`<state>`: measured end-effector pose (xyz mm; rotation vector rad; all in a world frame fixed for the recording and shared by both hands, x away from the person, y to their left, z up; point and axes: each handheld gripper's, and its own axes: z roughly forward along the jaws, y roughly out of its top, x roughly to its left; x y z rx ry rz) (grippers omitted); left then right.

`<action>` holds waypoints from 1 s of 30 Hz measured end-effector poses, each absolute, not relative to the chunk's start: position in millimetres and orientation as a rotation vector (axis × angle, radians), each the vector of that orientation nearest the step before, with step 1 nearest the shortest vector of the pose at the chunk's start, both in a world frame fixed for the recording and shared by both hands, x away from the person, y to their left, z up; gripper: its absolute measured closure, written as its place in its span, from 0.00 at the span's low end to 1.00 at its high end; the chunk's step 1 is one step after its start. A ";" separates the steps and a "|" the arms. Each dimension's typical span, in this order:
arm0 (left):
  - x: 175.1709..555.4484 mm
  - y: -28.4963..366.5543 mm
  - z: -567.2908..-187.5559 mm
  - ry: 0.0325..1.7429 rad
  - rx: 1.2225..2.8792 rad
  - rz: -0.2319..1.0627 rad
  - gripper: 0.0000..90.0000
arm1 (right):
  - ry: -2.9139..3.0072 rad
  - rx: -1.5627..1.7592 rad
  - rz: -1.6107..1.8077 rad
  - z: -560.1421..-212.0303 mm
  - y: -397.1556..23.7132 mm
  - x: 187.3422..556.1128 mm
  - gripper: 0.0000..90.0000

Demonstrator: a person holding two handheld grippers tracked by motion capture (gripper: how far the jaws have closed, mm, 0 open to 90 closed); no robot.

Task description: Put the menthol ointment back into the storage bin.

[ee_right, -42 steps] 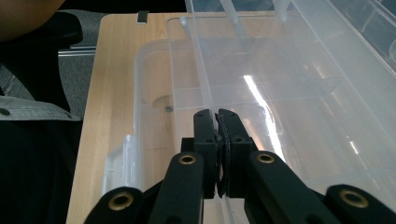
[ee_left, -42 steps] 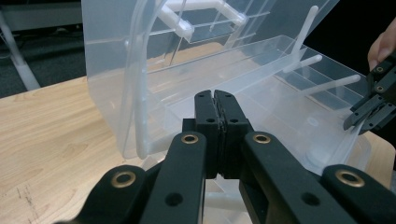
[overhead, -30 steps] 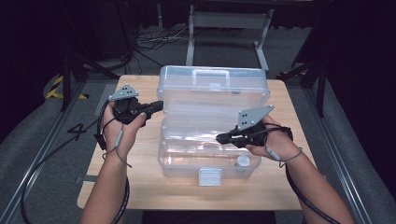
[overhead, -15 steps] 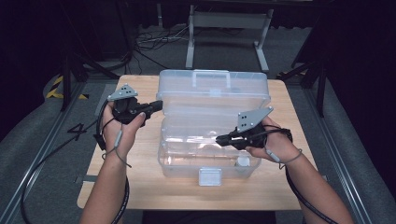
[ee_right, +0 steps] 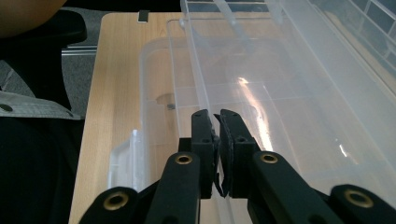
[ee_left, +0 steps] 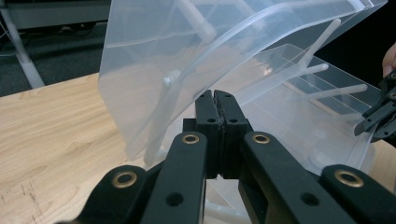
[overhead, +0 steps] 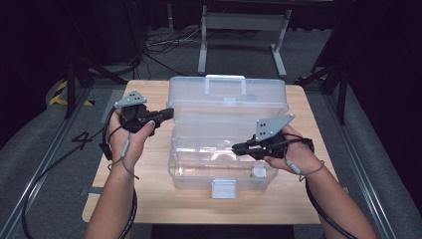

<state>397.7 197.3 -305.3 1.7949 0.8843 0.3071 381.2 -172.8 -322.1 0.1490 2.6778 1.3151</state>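
The clear plastic box (overhead: 224, 144) sat at the middle of the wooden table (overhead: 149, 199), its lid (overhead: 228, 97) swung up toward twelve o'clock and its front latch (overhead: 223, 188) hanging at six. An inner tray (overhead: 219, 137) stood raised between lid and base, apparently lifted on its side struts as the lid went back. The left gripper (overhead: 166, 113) came in from nine o'clock, its jaws pressed together against the lid's end wall, probably to steady the box or hold the lid open. The right gripper (overhead: 238, 148) reached in from three o'clock, its jaws nearly together over the tray's front rim (ee_right: 198, 100); whether they truly pinched that thin edge could not be told.
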 end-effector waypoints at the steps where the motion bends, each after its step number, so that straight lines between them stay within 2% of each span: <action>1: 397.7 197.3 -305.3 0.884 1.795 0.307 0.99 | 2.678 0.149 1.315 -322.1 -172.8 381.2 0.95; 10: 398.1 196.6 -305.7 0.880 1.800 0.298 0.99 | 2.637 0.193 1.386 -312.1 -191.3 377.5 1.00; 30: 395.6 197.6 -305.2 0.849 1.822 0.281 0.99 | 2.372 0.468 1.597 -308.1 -250.2 380.6 1.00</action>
